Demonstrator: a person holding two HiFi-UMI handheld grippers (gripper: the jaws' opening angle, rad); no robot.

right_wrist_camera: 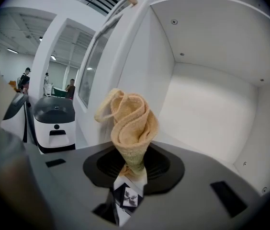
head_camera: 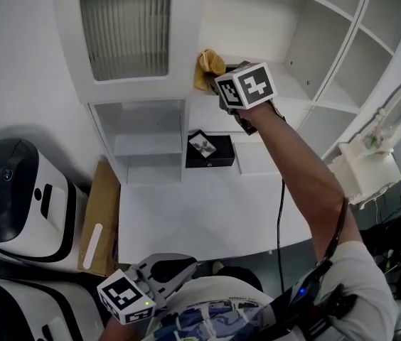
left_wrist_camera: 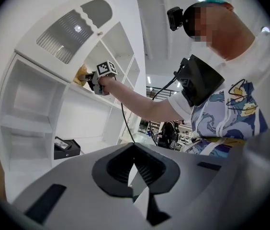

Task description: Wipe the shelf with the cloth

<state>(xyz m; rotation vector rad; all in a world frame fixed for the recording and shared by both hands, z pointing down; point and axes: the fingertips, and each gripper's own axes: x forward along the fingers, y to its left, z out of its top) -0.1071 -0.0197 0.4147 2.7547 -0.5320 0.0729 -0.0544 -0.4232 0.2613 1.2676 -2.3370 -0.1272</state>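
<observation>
A crumpled yellow cloth (head_camera: 210, 66) (right_wrist_camera: 130, 121) is pinched in my right gripper (head_camera: 223, 75) (right_wrist_camera: 132, 169), which is shut on its lower end. The cloth is held up at the left edge of the white shelf unit's upper compartment (head_camera: 286, 84) (right_wrist_camera: 207, 111), close to the side wall; I cannot tell whether it touches. From the left gripper view, the cloth (left_wrist_camera: 81, 74) and the right gripper (left_wrist_camera: 93, 81) show far off at the shelf. My left gripper (head_camera: 186, 267) (left_wrist_camera: 135, 164) hangs low by the person's torso, jaws shut with nothing between them.
A cabinet door with ribbed glass (head_camera: 126, 23) stands left of the cloth. A black box (head_camera: 209, 150) sits on the white desk (head_camera: 207, 212) below. A white-and-black machine (head_camera: 15, 197) and a cardboard panel (head_camera: 101, 212) are at the left, a white ornate object (head_camera: 378, 155) at the right.
</observation>
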